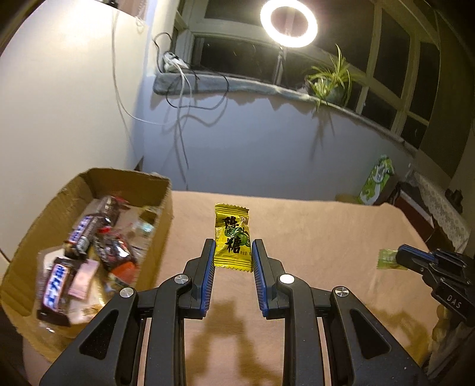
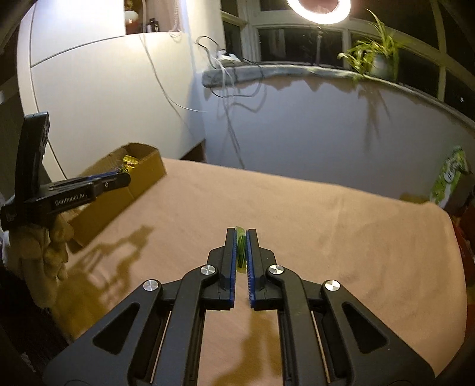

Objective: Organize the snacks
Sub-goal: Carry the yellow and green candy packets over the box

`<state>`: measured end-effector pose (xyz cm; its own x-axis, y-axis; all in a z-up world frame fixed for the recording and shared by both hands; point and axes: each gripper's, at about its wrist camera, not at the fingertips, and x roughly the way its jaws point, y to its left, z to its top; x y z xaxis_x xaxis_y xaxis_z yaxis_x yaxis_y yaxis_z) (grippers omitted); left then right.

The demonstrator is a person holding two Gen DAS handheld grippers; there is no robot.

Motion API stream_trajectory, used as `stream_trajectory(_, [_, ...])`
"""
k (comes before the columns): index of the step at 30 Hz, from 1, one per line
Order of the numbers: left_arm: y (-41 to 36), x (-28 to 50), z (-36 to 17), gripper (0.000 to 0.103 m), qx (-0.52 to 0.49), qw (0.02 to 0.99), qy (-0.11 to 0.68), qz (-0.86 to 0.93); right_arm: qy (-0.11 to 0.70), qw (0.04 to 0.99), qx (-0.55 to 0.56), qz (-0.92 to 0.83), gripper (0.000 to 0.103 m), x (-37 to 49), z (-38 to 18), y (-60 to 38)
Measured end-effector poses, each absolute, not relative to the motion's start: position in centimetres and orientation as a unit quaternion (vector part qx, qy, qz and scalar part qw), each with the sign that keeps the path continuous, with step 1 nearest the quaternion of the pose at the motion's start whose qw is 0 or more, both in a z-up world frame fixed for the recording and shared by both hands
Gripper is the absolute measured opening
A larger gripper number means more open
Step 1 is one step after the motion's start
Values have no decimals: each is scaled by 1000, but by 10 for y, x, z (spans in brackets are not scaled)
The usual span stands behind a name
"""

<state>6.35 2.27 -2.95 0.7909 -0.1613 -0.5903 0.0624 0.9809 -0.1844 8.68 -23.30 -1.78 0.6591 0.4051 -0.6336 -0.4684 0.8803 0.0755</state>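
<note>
Covering table (image 2: 297,207), tan cloth, ring light (image 1: 288,23)

A: Box contents? 
B: The cardboard box (image 1: 89,190) is motion-blurred in the left wrist view. Dark bars (image 1: 55,289) readable as wrappers only; pale packets under them, can't tell what. Near-left corner cut off by the edge.

A: Green candy (image 2: 241,252)? 
B: Edge-on between the right gripper (image 2: 240,237) pads, print hidden. In the left wrist view its right end sits behind the fingers, blurred.

A: Yellow candy (image 1: 232,236)? 
B: Sides covered by the left gripper (image 1: 233,246) pads. From the right wrist view only a sliver (image 2: 129,161) shows.

A: Far right? 
B: The green bag (image 2: 449,178) is cut off, label too small.
</note>
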Motion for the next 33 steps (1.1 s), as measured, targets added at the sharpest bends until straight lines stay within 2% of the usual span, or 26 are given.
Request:
stream_trajectory(18, [103, 42, -19, 23, -122, 952, 281, -9, 301, 888, -101, 332, 6, 121, 24, -86])
stream_trajectory(33, [156, 26, -29, 23, -145, 950, 277, 23, 312, 861, -136, 378, 6, 132, 11, 16])
